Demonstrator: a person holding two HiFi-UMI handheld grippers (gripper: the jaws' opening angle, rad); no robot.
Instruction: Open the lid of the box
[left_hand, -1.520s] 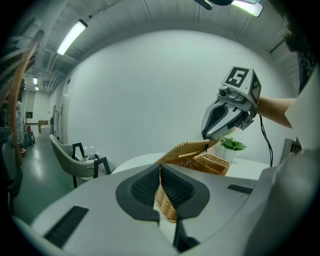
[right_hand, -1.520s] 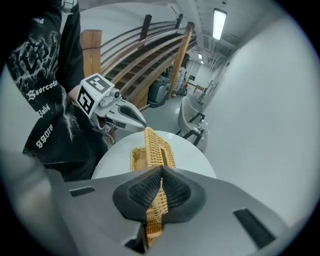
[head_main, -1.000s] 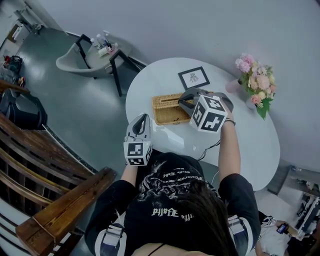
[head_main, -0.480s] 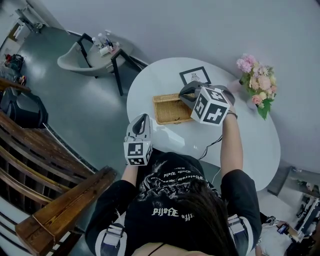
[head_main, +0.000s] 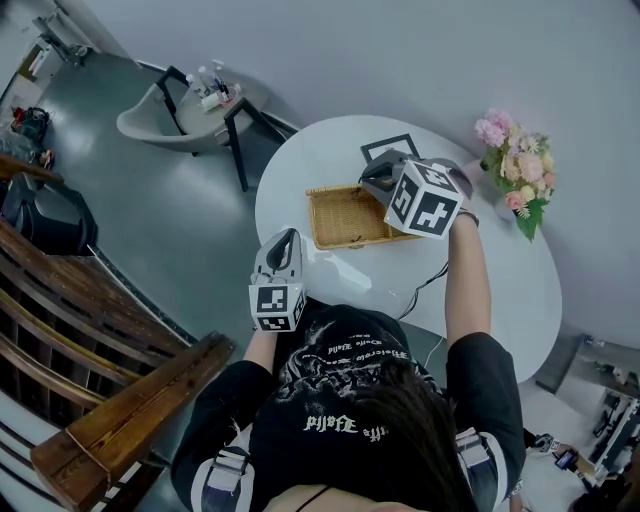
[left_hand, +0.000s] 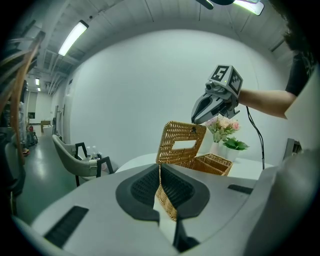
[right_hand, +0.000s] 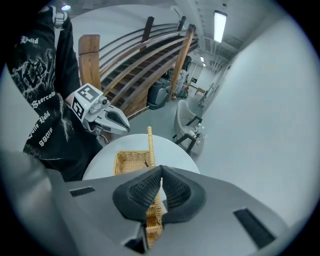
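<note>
The right tongs (right_hand: 159, 174) are pressed together on the free edge of the wicker lid (right_hand: 149, 142), with only the thin weave between their pads. In the last second they have risen and drawn away toward the far right corner of the box (head_main: 345, 215), and the lid has come with them. Before, it leaned low over the box. Now it stands almost upright at the box's edge, and the whole inside of the box is open to see, empty as far as I can tell.

The left tongs (head_main: 282, 242) have not moved. They hang off the near left corner of the box, closed, with nothing in them. The box itself has kept its place on the bench (head_main: 480, 290).

I judge the opening nearly finished. What is left is to lay the lid back, or to let it go so that it does not fall shut again.
</note>
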